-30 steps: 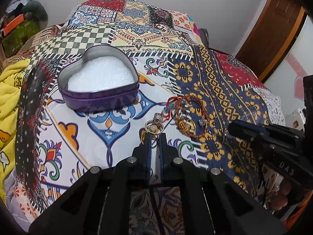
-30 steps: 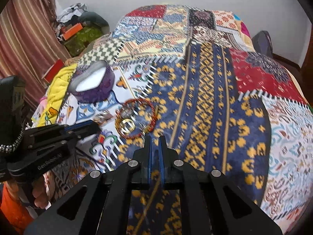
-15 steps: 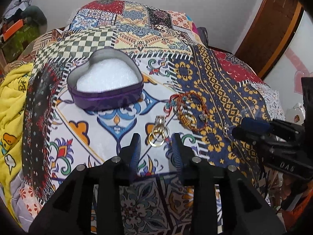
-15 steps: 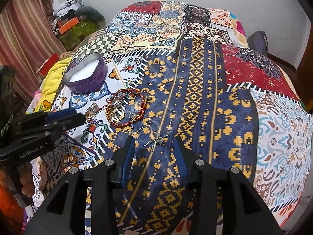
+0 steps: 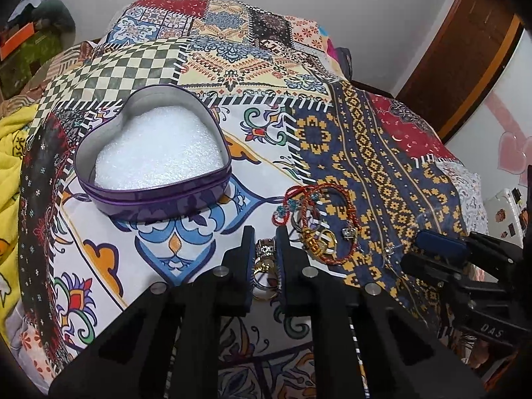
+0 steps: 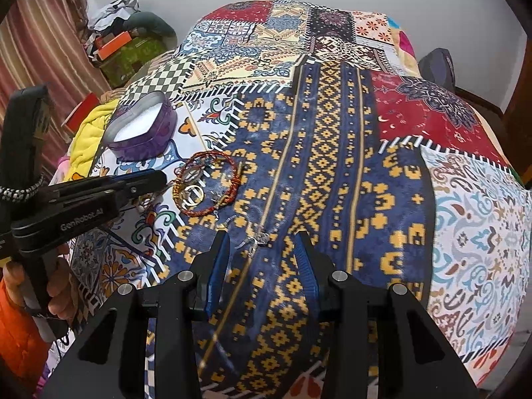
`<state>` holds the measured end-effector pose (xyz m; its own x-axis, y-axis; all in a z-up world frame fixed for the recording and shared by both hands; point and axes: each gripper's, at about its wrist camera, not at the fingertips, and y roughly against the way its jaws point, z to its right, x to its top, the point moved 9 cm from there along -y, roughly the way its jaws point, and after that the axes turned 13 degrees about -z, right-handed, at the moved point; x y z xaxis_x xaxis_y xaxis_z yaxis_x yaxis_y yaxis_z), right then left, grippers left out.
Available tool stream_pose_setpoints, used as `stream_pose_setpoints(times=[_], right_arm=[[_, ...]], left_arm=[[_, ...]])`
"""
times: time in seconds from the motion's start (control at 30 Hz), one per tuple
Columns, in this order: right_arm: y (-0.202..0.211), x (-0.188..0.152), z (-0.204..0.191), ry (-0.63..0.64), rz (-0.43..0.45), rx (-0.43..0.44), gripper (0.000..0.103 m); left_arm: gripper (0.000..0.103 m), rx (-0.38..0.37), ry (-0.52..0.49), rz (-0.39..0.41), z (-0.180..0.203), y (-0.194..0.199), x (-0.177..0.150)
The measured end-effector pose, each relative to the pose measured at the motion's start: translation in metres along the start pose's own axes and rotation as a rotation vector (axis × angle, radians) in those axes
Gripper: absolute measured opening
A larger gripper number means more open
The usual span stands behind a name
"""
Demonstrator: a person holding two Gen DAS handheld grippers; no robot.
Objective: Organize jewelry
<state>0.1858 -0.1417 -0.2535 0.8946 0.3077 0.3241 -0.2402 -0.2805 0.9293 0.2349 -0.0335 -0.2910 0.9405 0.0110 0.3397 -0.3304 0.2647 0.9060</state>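
between the fingers of your left tool [image 5: 264, 236] lies the cluster of rings [image 5: 264, 266], its long axis running away from you along the fingers, the stone-set end farthest. the jaws are closing on it; whether the pads press yet, i cannot tell. half a second ago they stood much wider and the rings lay ahead of the tips. your right tool [image 6: 262, 242] hangs parted over a small silver chain [image 6: 257, 241], not touching it, jaws as wide as half a second ago. just beyond the rings sits the red cord bracelet pile [image 5: 319, 222]; farther left the purple heart-shaped tin [image 5: 153, 173], foam-lined. all rest on the patchwork bedspread [image 5: 365, 153]; white wall [image 5: 332, 6] behind.
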Motion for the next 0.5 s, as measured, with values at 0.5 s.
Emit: stream_pose_setpoints(times=[0.5], right_arm=[[-0.019, 0.003, -0.005, 0.008, -0.03, 0.003, 0.037]], left_arm=[[0.01, 0.012, -0.017, 0.087, 0.008, 0.049, -0.015]])
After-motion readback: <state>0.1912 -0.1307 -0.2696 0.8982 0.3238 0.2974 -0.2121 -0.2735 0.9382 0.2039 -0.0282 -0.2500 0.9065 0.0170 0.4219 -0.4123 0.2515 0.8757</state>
